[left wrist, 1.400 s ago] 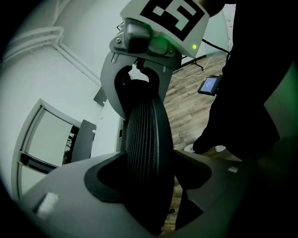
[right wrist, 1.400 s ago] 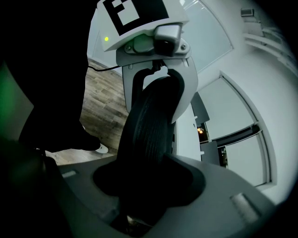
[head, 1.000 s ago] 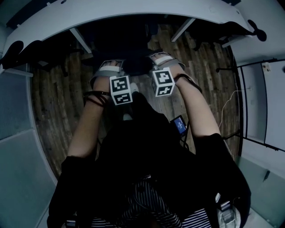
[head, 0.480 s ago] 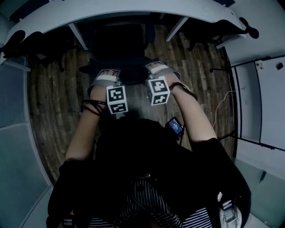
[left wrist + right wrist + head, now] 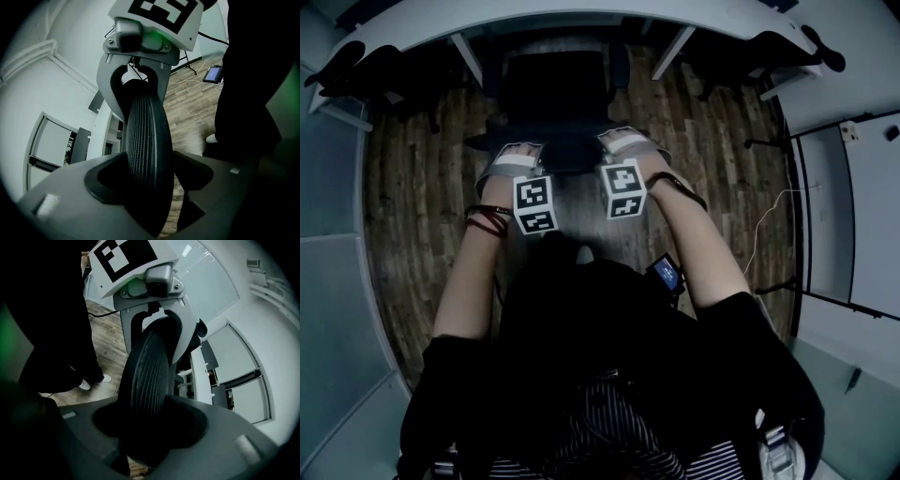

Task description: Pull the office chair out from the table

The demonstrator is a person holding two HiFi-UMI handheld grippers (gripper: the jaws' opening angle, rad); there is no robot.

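A: At the left of the head view, what's the left gripper (image 5: 150, 174) doing?

B: Clamped on the top edge of the office chair (image 5: 555, 89); its own view shows the dark mesh backrest (image 5: 146, 133) filling the gap, both jaws pressed against it; marker cube facing up at the camera.

A: And the chair itself?

B: Centre of frame, on the wooden floor (image 5: 412, 197); it stands between the two white legs of the table (image 5: 581, 13), seat close to the table's edge, backrest toward the person; whether the seat's front sits under the tabletop, I can't tell.

A: The right gripper (image 5: 151, 423)?

B: Same story; jaws closed on the same backrest rim, just beside the left one, mesh wedged between them; each gripper view shows the other gripper gripping further along the rim.

A: Anything further right?

B: A small device with a lit screen (image 5: 666, 274) below the right forearm; a thin pale cable (image 5: 771, 223) trailing on the floor near the right wall.
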